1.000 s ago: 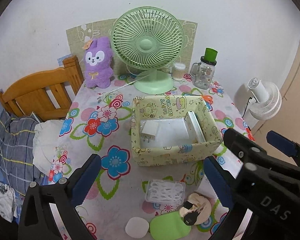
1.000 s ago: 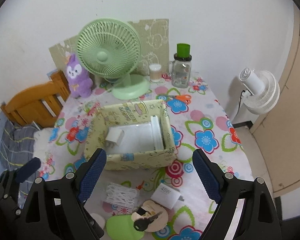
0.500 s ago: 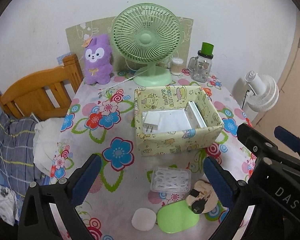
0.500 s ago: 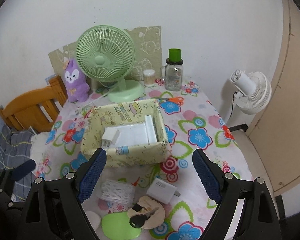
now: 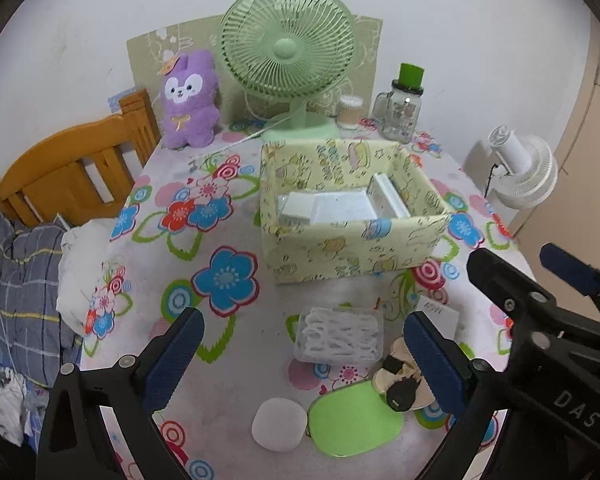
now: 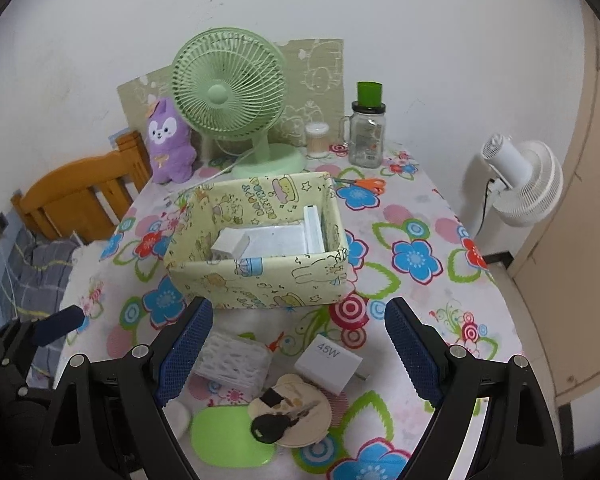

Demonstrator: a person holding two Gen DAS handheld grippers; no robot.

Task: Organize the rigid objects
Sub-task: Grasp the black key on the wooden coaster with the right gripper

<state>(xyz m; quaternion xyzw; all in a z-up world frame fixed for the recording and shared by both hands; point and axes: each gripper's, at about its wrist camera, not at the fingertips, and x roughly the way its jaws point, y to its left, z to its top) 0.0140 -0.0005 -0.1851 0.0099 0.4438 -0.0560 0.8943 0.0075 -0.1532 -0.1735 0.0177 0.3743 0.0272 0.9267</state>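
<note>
Rigid objects are seen spread on the flowered tablecloth (image 6: 420,216). At frame centre stands the yellow storage box (image 6: 260,280), holding white items. Below it lie a clear case of white picks (image 5: 338,338), a green oval case (image 5: 356,420), a white 45W charger (image 6: 328,362) and a black key (image 6: 270,428). Both the left gripper (image 5: 300,360) and right gripper (image 6: 296,350) are held wide apart, nothing between them.

White wall (image 6: 420,20), wooden bed frame (image 5: 68,176), white standing fan (image 6: 520,184), beige door (image 6: 580,240)
</note>
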